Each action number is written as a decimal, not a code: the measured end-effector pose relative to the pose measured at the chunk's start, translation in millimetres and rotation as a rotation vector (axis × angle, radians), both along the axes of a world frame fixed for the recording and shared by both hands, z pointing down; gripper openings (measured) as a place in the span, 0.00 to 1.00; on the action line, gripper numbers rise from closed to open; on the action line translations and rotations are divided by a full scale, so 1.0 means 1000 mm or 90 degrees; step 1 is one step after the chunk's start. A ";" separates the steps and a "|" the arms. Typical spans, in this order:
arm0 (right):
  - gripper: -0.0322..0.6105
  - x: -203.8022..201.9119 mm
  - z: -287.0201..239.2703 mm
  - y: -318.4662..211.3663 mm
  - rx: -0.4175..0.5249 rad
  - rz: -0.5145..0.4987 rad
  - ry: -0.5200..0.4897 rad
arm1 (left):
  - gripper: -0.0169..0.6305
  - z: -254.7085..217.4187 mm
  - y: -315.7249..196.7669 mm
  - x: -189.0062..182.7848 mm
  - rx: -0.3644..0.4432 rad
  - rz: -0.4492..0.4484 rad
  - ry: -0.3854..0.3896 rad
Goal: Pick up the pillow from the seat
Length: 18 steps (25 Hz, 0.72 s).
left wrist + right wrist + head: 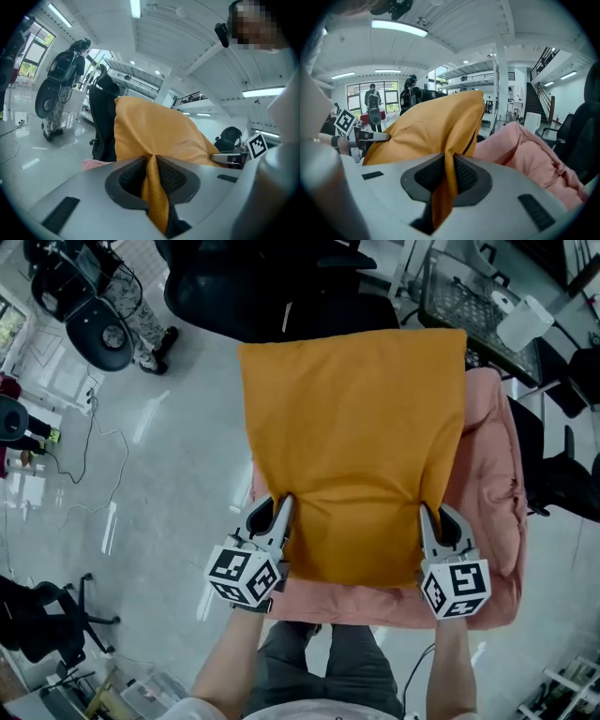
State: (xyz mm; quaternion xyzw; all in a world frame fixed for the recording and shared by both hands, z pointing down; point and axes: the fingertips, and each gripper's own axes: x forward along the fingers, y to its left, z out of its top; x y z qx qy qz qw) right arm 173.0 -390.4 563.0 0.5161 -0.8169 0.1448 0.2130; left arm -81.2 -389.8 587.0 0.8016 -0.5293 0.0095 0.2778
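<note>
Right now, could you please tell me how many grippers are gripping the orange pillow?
2. The left gripper pinches the pillow at its near left corner; the right gripper pinches its near right corner. Neither is hidden.

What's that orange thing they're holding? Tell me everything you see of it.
The pillow is a flat, roughly rectangular cushion in smooth mustard-orange cloth, soft and creased where it is gripped. The left gripper and right gripper each pinch a near corner, cloth bunched between shut jaws. It spreads over the pink seat.
</note>
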 end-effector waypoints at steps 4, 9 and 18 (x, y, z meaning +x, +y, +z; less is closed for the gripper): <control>0.14 0.017 -0.063 -0.035 0.050 -0.006 -0.024 | 0.14 -0.075 -0.034 0.015 0.057 -0.008 -0.027; 0.14 -0.038 -0.147 0.021 0.135 -0.005 -0.040 | 0.14 -0.166 0.021 -0.040 0.147 -0.005 -0.037; 0.14 -0.037 -0.264 0.048 0.240 -0.004 -0.055 | 0.14 -0.290 0.051 -0.039 0.245 0.001 -0.076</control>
